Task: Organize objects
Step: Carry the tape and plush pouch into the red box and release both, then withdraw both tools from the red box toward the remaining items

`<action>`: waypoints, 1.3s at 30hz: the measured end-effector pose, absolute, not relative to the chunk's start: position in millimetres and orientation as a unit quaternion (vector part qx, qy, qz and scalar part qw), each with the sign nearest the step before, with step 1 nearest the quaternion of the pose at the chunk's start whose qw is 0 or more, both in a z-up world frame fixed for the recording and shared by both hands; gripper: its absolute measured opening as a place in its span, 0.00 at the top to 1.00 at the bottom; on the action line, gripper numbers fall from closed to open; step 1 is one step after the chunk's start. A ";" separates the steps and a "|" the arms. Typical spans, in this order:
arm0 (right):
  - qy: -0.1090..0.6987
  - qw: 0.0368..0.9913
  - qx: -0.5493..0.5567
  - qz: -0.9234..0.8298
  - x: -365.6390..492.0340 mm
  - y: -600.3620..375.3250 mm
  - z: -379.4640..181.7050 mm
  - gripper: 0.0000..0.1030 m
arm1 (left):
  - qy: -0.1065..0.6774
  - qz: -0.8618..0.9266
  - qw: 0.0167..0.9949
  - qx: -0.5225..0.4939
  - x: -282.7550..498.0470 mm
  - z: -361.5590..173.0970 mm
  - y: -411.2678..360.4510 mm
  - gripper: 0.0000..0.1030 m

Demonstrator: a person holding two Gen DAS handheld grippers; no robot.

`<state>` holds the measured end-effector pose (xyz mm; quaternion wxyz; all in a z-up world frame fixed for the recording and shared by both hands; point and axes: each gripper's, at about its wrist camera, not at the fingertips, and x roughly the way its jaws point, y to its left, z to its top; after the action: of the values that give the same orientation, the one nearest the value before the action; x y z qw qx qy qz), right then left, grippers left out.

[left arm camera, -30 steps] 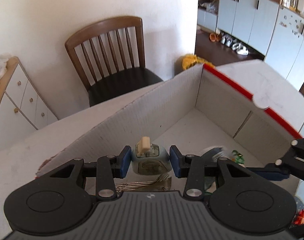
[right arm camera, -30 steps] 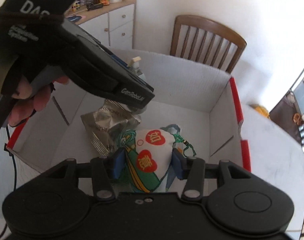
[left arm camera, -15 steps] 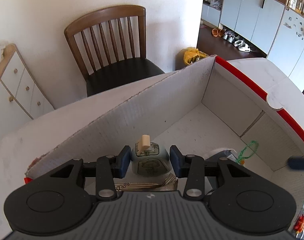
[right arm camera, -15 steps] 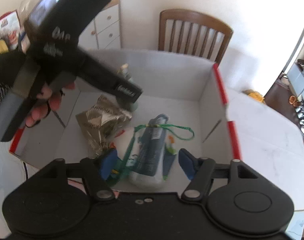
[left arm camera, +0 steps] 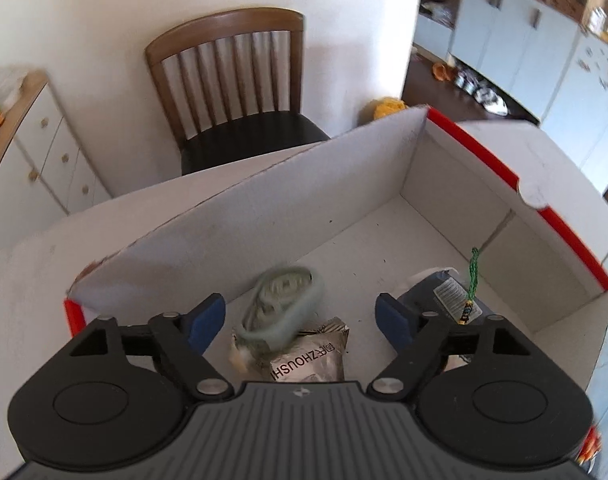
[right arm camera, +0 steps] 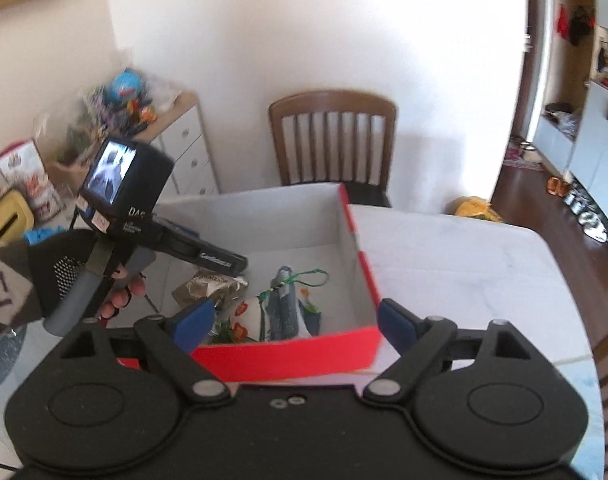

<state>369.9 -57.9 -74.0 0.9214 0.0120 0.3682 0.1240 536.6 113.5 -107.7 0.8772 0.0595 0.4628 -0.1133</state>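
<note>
A white cardboard box with red edges (left arm camera: 503,168) stands on the table; it also shows in the right wrist view (right arm camera: 355,248). My left gripper (left arm camera: 300,318) is open above the box. A pale green object (left arm camera: 282,304), blurred, lies just below it, free of the pads, on a silver foil packet (left arm camera: 315,354). A blue-and-white pouch with a green cord (left arm camera: 447,292) lies to the right in the box. My right gripper (right arm camera: 294,320) is open and empty, pulled back outside the box's near red wall. The pouch (right arm camera: 284,308) and foil packet (right arm camera: 212,286) show beyond it.
A wooden chair (left arm camera: 240,80) stands behind the table against the wall. A white drawer unit (left arm camera: 36,152) with clutter is at the left. The left hand-held device (right arm camera: 144,216) reaches over the box. White table surface (right arm camera: 463,272) extends to the right of the box.
My left gripper opened and let go of the pale green object, which dropped onto the foil packet. My right gripper released the pouch and drew back out of the box.
</note>
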 end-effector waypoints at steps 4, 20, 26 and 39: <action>0.356 0.929 0.021 0.102 343.8 -76.0 -56.3 0.13 | 0.462 -0.094 0.881 0.022 532.1 -109.5 122.4 0.19; 0.354 0.934 0.010 0.040 290.3 -107.6 -47.1 0.12 | 0.388 -0.091 0.917 -0.018 481.2 -71.3 137.6 0.02; 0.358 0.932 0.010 0.062 288.9 -101.5 -56.6 0.12 | 0.345 -0.100 0.931 -0.061 444.5 -35.9 151.6 0.00; 0.376 0.915 -0.017 0.143 296.0 -94.6 -84.3 0.12 | 0.313 -0.073 0.944 -0.077 359.8 -4.7 156.7 0.00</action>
<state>296.0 -94.6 -84.3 0.9154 -0.0171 0.3760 0.1430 359.8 156.7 -4.7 0.9440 -0.0775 0.3125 -0.0725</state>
